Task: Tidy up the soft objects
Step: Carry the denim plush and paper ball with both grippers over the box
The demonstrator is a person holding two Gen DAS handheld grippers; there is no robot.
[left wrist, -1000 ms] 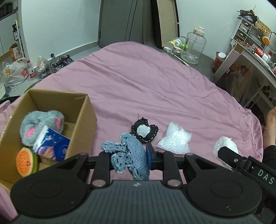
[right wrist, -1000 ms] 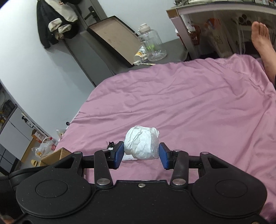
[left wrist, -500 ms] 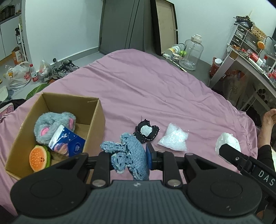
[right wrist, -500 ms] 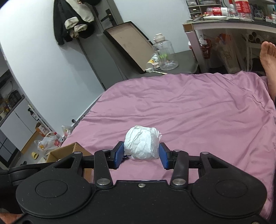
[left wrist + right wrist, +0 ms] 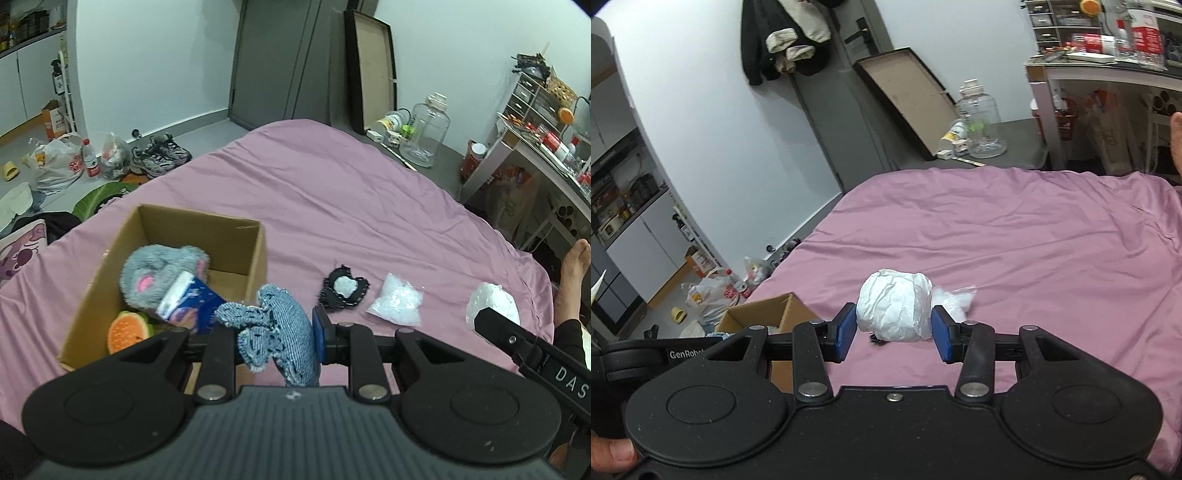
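- Both grippers have risen since a second ago; more of the floor and the cardboard box [image 5: 255, 251] now shows in each view, and the box has come into the right wrist view.
- The left gripper [image 5: 275, 334] has its jaws pinched on a blue denim toy [image 5: 280, 332], beside the box's near corner.
- The right gripper [image 5: 894, 332] has its jaws closed on a crumpled white wad [image 5: 894, 310], held above the pink bedsheet [image 5: 1034, 240].
- On the sheet lie a black heart patch [image 5: 345, 290] and a clear plastic bag [image 5: 397, 304], just beside each other.
- The box holds a grey plush [image 5: 159, 271], blue packet [image 5: 190, 306] and watermelon toy [image 5: 125, 332].
- Beyond the bed, a large glass jar [image 5: 424, 129] stands on the floor.
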